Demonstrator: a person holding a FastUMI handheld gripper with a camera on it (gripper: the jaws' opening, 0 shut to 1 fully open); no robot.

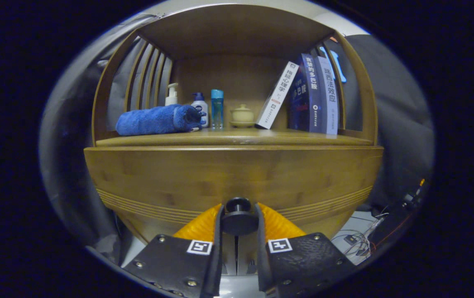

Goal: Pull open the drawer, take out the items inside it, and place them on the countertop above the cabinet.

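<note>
On the countertop (237, 137) above the drawer, things stand in a row that leaves the front edge mostly bare, which suits the task, since whatever comes out of the drawer needs landing room there. Farthest left lies a rolled blue towel (158, 120), laid on its side so it cannot roll forward; just behind and beside it stand a pump bottle (172, 94), a second white bottle (200, 108) and a slim blue bottle (217, 108), all upright and pushed toward the back. Next comes a small lidded cup on a saucer (242, 115), then 1 white book (277, 96) tilted against 2 upright dark books (315, 95), which prop it. Below, the drawer front (233, 176) looks closed, so the items inside are hidden. At its lower middle the knob (238, 216) sits between the 2 fingers of the gripper (238, 221), which appear clamped on its sides: a grip taken, I judge, to draw the drawer straight outward.
</note>
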